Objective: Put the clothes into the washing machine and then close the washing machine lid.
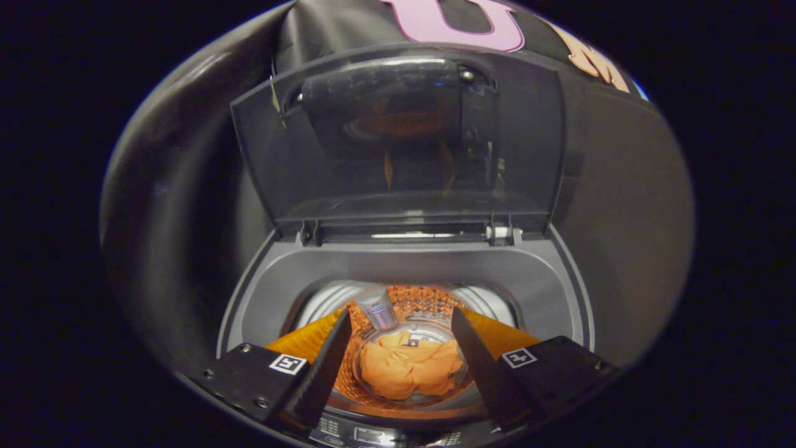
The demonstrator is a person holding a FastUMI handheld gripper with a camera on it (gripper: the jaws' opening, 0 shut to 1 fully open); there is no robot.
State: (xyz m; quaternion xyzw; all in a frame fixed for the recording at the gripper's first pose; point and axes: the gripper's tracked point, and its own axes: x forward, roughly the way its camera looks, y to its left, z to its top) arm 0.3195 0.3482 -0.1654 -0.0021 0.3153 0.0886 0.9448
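A grey top-loading washing machine (pixel 407 264) stands in front of me with its dark see-through lid (pixel 398 134) raised upright at the back. Down in the metal drum (pixel 323 302) lies a crumpled orange garment (pixel 407 370), between and below my fingers. My gripper (pixel 403 326) hovers over the drum opening, open, with nothing between its fingers. A small white cylinder (pixel 377 308) sticks up at the drum's far side, just beyond the left fingertip.
The machine's control panel (pixel 367 435) runs along the near edge under the fingers. Black cloth walls close in behind and on both sides of the machine. The lid hinge (pixel 504 233) sits at the back rim.
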